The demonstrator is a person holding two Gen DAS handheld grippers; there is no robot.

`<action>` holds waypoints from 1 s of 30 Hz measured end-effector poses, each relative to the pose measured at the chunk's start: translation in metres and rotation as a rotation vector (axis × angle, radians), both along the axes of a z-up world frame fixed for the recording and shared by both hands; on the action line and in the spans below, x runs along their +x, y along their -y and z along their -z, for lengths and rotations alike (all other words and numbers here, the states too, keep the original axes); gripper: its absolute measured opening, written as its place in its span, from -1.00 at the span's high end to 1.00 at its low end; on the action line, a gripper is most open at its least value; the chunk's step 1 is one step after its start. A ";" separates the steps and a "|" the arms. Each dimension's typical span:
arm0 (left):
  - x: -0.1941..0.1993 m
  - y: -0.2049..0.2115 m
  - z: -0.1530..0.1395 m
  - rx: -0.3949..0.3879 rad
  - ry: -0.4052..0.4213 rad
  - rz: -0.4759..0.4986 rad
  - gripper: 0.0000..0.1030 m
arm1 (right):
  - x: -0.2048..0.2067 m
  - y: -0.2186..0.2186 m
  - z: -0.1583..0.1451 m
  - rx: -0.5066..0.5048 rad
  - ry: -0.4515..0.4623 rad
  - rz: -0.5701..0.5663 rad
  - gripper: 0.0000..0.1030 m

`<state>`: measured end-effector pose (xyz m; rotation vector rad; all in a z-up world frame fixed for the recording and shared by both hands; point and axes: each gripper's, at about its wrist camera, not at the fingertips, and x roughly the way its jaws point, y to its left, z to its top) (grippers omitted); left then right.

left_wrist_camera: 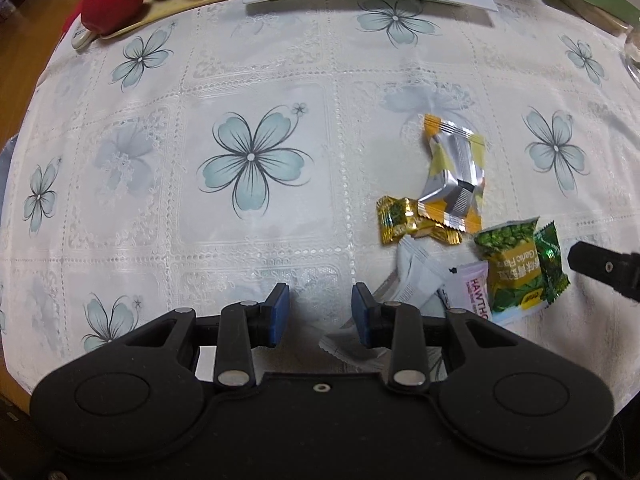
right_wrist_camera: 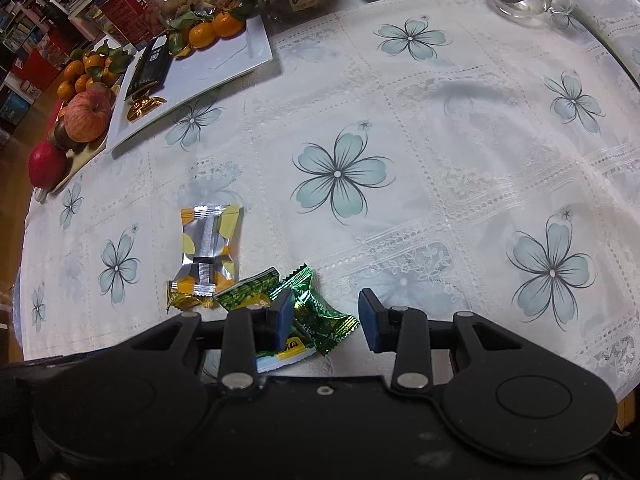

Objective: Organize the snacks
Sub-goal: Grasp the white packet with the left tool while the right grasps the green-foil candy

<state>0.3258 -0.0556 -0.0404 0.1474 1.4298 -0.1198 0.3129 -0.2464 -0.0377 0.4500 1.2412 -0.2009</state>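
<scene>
The left gripper [left_wrist_camera: 320,314] is spread with nothing between its blue pads; a white sachet [left_wrist_camera: 416,284] lies partly hidden under its right finger. The right gripper [right_wrist_camera: 325,316] is likewise spread above a crinkly green foil candy [right_wrist_camera: 324,320], its left pad covering part of a green pea packet [right_wrist_camera: 248,292]. A silver-and-yellow packet [right_wrist_camera: 208,250] lies just beyond on the lace-patterned floral tablecloth [right_wrist_camera: 400,140]. The white rectangular tray [right_wrist_camera: 224,64] is well apart.

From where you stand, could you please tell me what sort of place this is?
Most likely a home dining table. It wears a white lace-patterned tablecloth printed with pale blue flowers, a cream tray of fruit with a red-yellow apple sits at one edge, and crowded household shelves stand behind it.
</scene>
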 end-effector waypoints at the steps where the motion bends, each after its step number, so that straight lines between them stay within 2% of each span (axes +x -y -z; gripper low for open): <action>1: -0.003 -0.001 -0.001 -0.008 -0.004 0.005 0.17 | 0.000 0.001 0.001 0.002 -0.002 0.003 0.24; 8: -0.015 -0.009 -0.006 -0.041 -0.027 0.026 0.17 | 0.005 -0.005 0.007 0.009 -0.022 -0.009 0.24; 18: -0.013 -0.027 -0.020 -0.129 -0.032 -0.023 0.17 | 0.013 -0.019 0.015 -0.014 -0.030 -0.034 0.24; 30: -0.017 -0.016 -0.024 -0.180 -0.033 0.019 0.17 | 0.015 -0.012 0.021 -0.020 -0.066 -0.006 0.26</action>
